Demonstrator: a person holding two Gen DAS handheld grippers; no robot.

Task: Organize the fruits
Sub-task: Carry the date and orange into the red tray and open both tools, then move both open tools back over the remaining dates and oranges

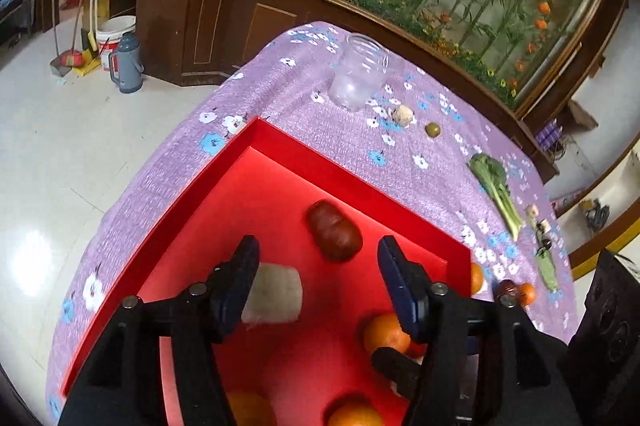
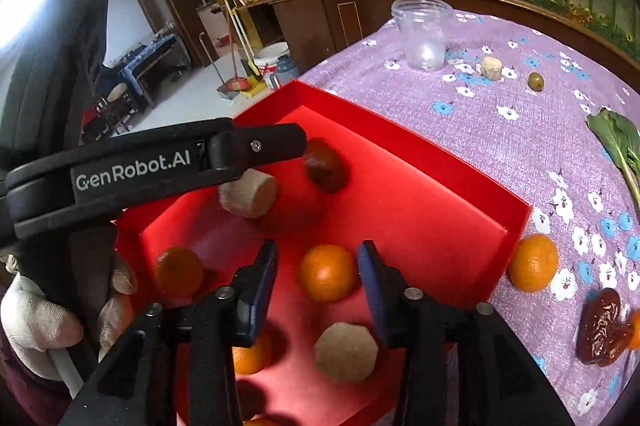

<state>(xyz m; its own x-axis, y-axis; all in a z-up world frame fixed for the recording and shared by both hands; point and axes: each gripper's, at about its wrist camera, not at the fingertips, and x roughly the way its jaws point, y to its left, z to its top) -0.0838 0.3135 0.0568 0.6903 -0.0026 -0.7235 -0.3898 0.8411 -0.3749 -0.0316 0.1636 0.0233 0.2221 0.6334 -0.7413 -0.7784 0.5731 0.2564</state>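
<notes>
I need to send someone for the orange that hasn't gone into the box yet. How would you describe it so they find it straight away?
Find the red box on the purple flowered tablecloth. Just outside its near right corner, right against the wall, sits one orange on the cloth. The other full-size oranges lie inside the box; this one does not, and the wrinkled brown date is its nearest neighbour on the cloth.

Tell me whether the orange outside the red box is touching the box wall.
Cannot tell. In the right wrist view the orange sits right against the red box corner with no visible gap, but actual contact isn't plain; the left wrist view hides most of it.
</notes>
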